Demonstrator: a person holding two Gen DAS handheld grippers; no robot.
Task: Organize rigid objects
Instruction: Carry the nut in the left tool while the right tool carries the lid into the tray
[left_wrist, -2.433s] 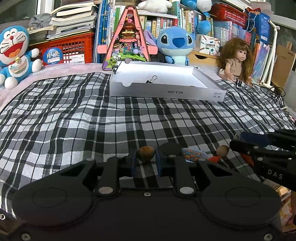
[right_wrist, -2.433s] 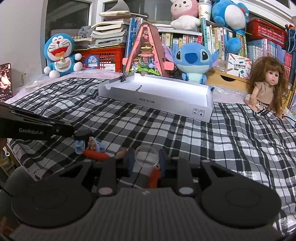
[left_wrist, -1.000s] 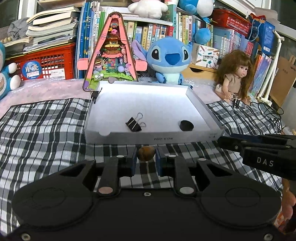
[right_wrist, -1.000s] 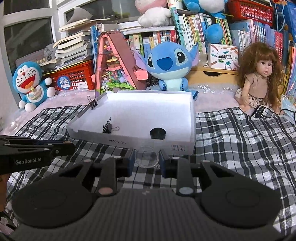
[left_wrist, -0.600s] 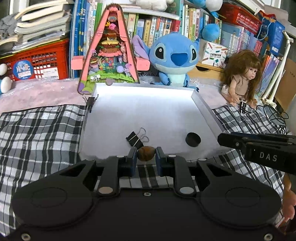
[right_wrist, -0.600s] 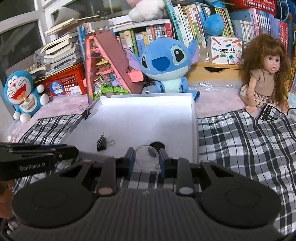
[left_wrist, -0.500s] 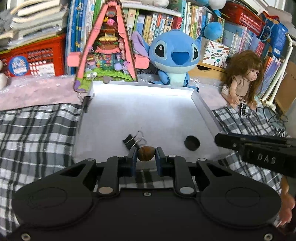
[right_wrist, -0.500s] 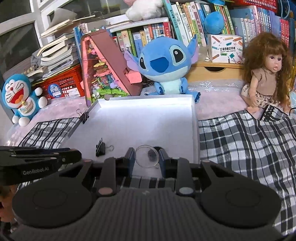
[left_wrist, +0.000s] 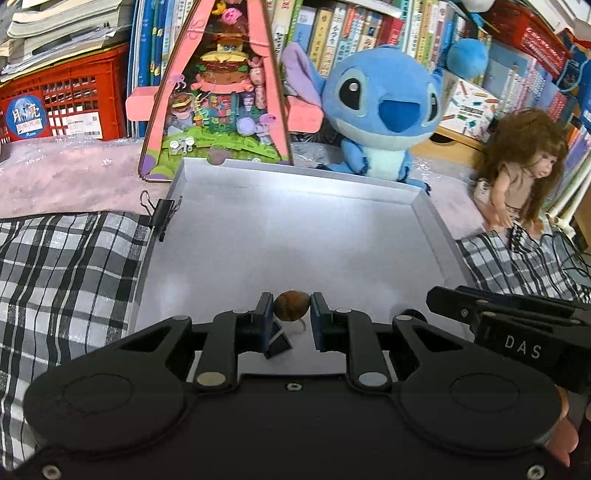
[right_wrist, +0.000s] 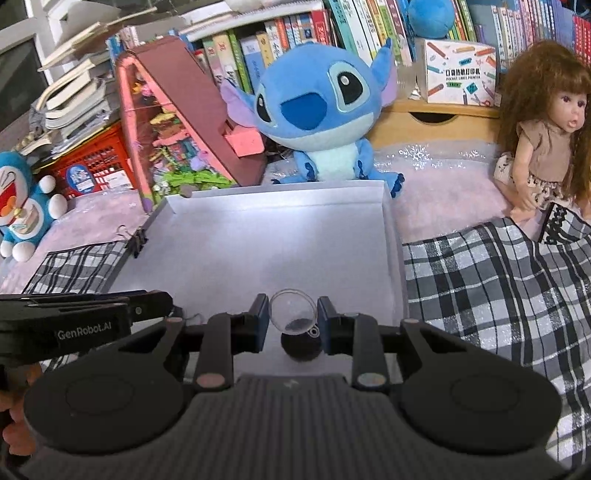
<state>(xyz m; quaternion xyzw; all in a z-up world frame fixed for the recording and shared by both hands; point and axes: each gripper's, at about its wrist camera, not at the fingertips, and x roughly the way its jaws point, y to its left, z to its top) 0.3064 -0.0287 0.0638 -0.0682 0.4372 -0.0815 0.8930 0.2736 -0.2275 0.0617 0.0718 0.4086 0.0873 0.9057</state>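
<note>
My left tool (left_wrist: 292, 312) pinches a rough brown oval nut (left_wrist: 291, 311) over the smooth white tray (left_wrist: 436, 225), near its front edge; my right tool (right_wrist: 291, 312) clamps a clear round dome (right_wrist: 293, 311) (glossy plastic) there too.

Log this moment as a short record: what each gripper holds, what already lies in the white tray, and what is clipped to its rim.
left gripper: shut on small brown nut, over the tray
right gripper: shut on clear round cup, over the tray
white tray: on the plaid cloth
tray contents: black binder clip under the left gripper; black round cap under the right gripper
tray rim: second binder clip on the left wall
</note>
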